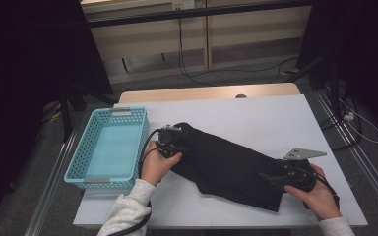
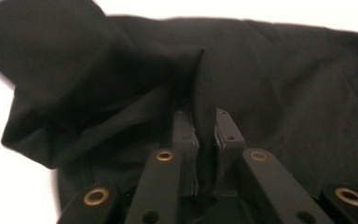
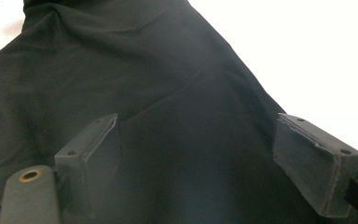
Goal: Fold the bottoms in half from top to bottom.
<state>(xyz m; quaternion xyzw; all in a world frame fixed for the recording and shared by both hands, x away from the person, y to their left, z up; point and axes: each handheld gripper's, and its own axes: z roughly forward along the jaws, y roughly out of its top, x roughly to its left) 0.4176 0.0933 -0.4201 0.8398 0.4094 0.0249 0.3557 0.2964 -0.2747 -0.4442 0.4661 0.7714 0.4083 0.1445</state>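
A black, soft, crumpled cloth garment [image 1: 229, 167] lies across the middle of the white tabletop [image 1: 256, 118], stretching from near the left edge toward the front right corner. The left gripper [image 1: 173, 139] pinches a raised fold of the garment at its left end, its jaws narrow with fabric clamped between them. The right gripper [image 1: 275, 176] sits at the garment's right end, jaws spread wide over the fabric without pressing it. A light blue perforated plastic basket [image 1: 91, 132] stands at the tabletop's left edge.
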